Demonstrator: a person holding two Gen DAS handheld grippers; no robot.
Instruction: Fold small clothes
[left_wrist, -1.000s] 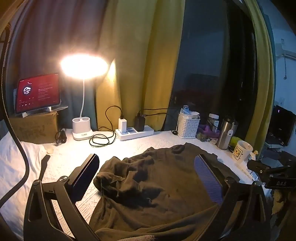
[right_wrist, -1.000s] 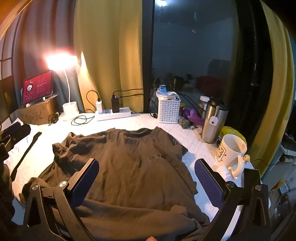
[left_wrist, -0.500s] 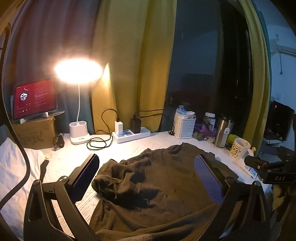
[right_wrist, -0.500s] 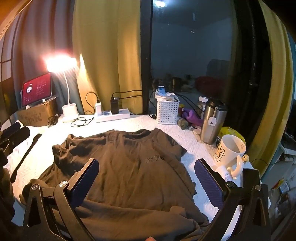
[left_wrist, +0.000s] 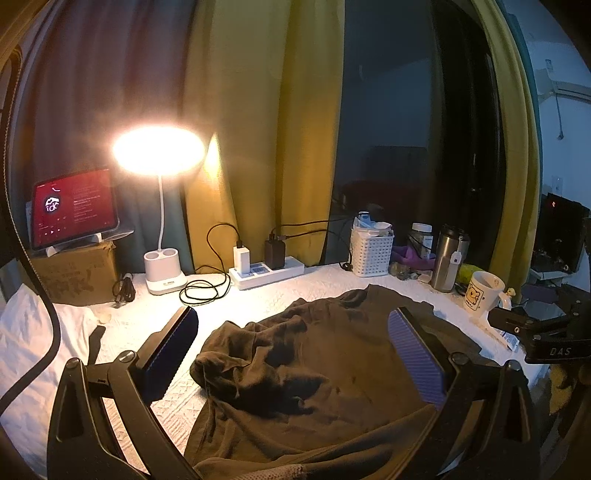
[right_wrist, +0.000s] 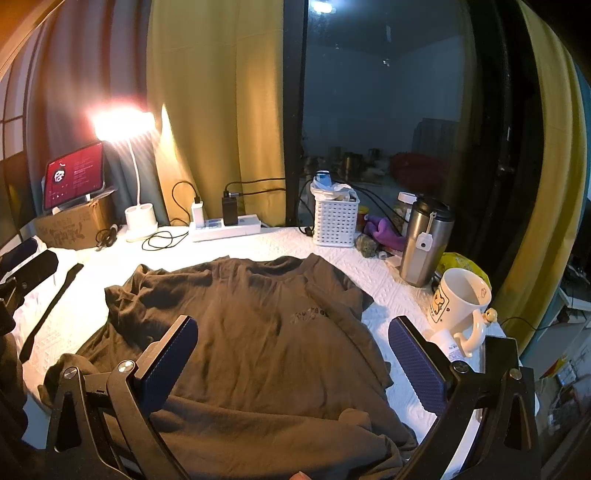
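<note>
We hold both hand-held grippers, left (left_wrist: 293, 354) and right (right_wrist: 293, 363), spread wide and empty above the brown T-shirt (right_wrist: 255, 332) ahead: one sleeve bunched, no fold made yet.

Olive-brown t-shirt (right_wrist: 258, 332); white quilted cover (left_wrist: 295, 288); mustard curtains (left_wrist: 258, 129); blue ribbed claw pads (right_wrist: 415, 365).

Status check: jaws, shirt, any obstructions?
Left gripper and right gripper open, empty. Brown T-shirt unfolded, left sleeve bunched. Mug stands beside its right edge.
</note>
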